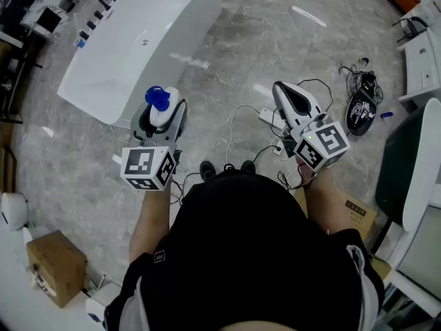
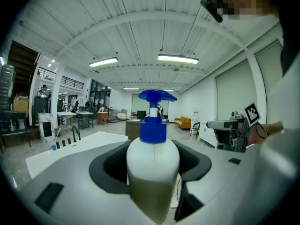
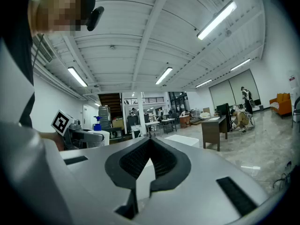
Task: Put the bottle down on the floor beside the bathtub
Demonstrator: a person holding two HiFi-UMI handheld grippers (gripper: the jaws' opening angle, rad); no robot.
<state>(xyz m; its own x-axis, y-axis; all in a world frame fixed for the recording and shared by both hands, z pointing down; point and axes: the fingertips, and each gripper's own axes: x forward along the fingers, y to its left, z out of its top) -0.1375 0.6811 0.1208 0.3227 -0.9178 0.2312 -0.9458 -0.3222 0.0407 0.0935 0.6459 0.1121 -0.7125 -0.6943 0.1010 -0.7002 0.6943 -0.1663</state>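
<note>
Marble floor [image 1: 275, 54] carries one bathtub [image 1: 138, 40]; one bottle [image 2: 153, 165] clamped by left gripper [image 1: 162, 114].

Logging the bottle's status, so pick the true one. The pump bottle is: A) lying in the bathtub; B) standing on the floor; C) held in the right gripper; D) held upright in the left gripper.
D: the bottle stands upright between the pads of the left gripper, off the floor; the right gripper is shut on nothing.

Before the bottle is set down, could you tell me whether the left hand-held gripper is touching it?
Touching. The left gripper view shows the bottle wedged between the left hand-held gripper, whose dark pads press both its sides.
</note>
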